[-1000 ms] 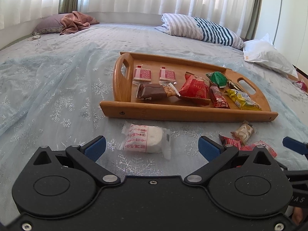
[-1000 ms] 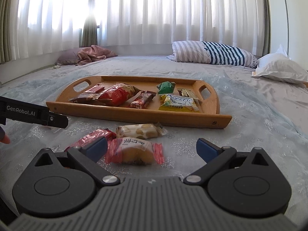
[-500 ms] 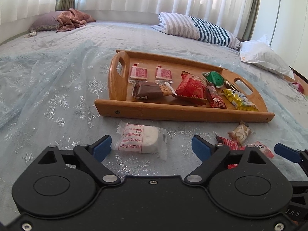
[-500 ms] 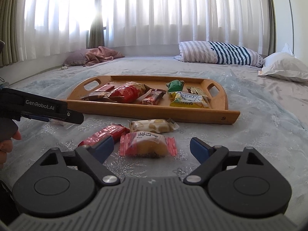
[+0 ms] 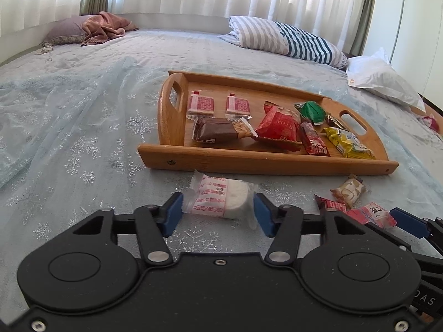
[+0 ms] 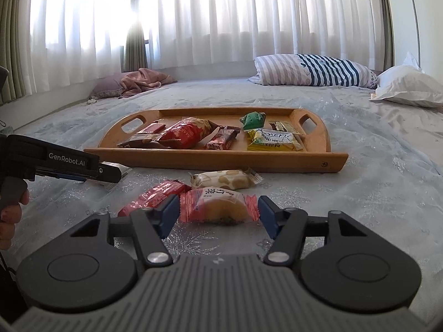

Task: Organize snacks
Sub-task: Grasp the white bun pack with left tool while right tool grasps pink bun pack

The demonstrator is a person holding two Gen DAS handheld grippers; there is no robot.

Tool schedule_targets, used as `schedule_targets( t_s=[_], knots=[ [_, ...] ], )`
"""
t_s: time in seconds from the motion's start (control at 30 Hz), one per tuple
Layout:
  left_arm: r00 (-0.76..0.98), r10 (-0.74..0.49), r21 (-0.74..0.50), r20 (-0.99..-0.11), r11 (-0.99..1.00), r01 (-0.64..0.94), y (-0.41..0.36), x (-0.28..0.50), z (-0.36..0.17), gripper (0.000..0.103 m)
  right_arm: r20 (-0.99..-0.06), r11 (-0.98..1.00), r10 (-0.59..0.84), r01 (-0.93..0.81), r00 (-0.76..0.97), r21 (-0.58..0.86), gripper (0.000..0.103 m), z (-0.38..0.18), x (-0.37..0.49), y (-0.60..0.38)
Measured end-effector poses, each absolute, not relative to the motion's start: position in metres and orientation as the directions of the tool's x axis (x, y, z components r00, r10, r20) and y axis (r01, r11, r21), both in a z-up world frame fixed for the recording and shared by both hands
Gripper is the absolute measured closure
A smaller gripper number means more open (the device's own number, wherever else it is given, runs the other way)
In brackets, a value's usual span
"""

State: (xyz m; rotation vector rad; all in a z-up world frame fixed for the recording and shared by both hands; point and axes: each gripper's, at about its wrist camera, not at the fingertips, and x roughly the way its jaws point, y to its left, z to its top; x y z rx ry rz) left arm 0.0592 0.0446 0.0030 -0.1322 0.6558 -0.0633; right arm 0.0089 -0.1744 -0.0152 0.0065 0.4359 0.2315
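Observation:
On the bed stands a wooden tray [image 5: 249,163] holding several wrapped snacks. In front of it lies a white packet with red print [image 5: 221,197]. My left gripper [image 5: 218,213] is closing around it, its blue pads just at the wrapper's crimped ends. A pink packet with a golden cake [image 6: 218,204] lies between the pads of my right gripper [image 6: 218,215], which is also closing, pads at the wrapper's edges. Beside it lie a beige cracker packet [image 6: 225,179] and a red bar [image 6: 155,196]. The left gripper [image 6: 109,174] shows side-on in the right wrist view.
A striped pillow [image 5: 290,38] and a white pillow [image 5: 384,80] lie at the far right, a pink blanket [image 5: 105,26] at the far left. A person's hand [image 6: 11,213] holds the left gripper. A small red packet [image 5: 430,121] sits at the right edge.
Both grippers' jaws have narrowed from wide open until the pads reach the ends of the white packet and the pink packet. Neither packet has moved.

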Motion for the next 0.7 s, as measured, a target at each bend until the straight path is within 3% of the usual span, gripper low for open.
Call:
schedule_targets(
  t_s=[0.3, 0.7],
  knots=[
    [0.794, -0.102, -0.138, -0.599, 0.990, 0.023, 0.043, 0.054, 0.010, 0.059, -0.404, 0.976, 0.207, -0.214, 0.891, 0.026, 0.045, -0.012, 0.005, -0.170],
    [0.802, -0.126, -0.139, -0.584, 0.989, 0.054, 0.038, 0.044, 0.024, 0.059, -0.374, 0.978, 0.189, -0.208, 0.908, -0.008, 0.050, -0.005, 0.002, -0.169]
  ],
)
